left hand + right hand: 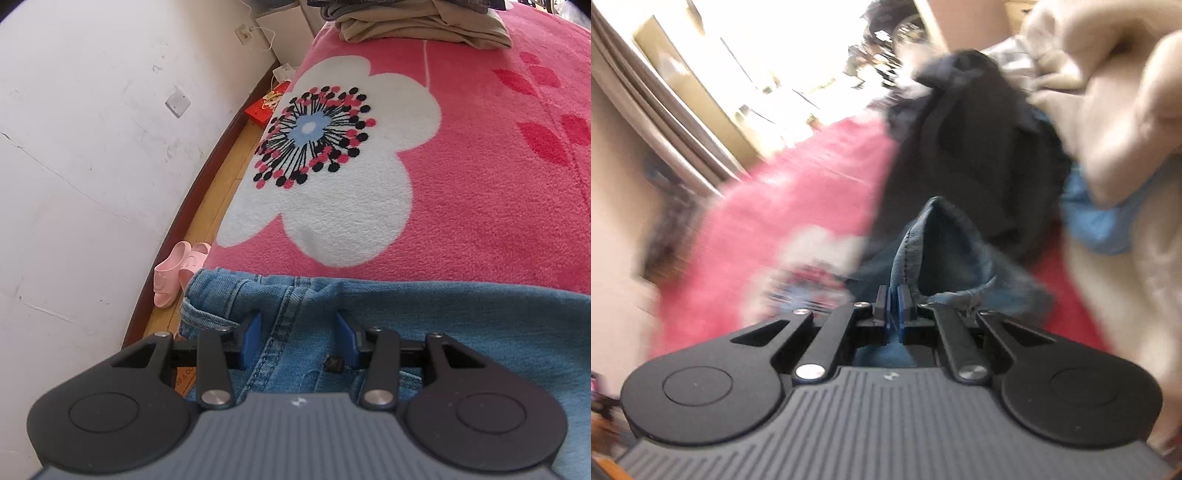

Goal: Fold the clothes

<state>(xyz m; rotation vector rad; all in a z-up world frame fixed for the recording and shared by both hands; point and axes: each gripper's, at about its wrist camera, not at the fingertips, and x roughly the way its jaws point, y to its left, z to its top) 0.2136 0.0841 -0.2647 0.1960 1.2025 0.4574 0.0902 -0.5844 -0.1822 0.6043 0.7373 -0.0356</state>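
Note:
Blue jeans (443, 314) lie flat on a pink flowered blanket (480, 184), their waistband end at the bed's left edge. My left gripper (298, 332) is low over the jeans near the fly seam, open, and the denim runs flat between its blue pads (251, 332). In the blurred right wrist view, my right gripper (895, 302) is shut on a raised fold of blue denim (938, 240), which stands up in a peak above the pads. The rest of that cloth hangs below the gripper, out of sight.
Folded khaki clothes (424, 22) sit at the far end of the bed. Pink slippers (177, 273) and a red box (266, 107) lie on the wooden floor strip by the white wall. A dark garment (960, 140), beige cloth (1108, 110) and light blue cloth (1100, 218) are heaped ahead of the right gripper.

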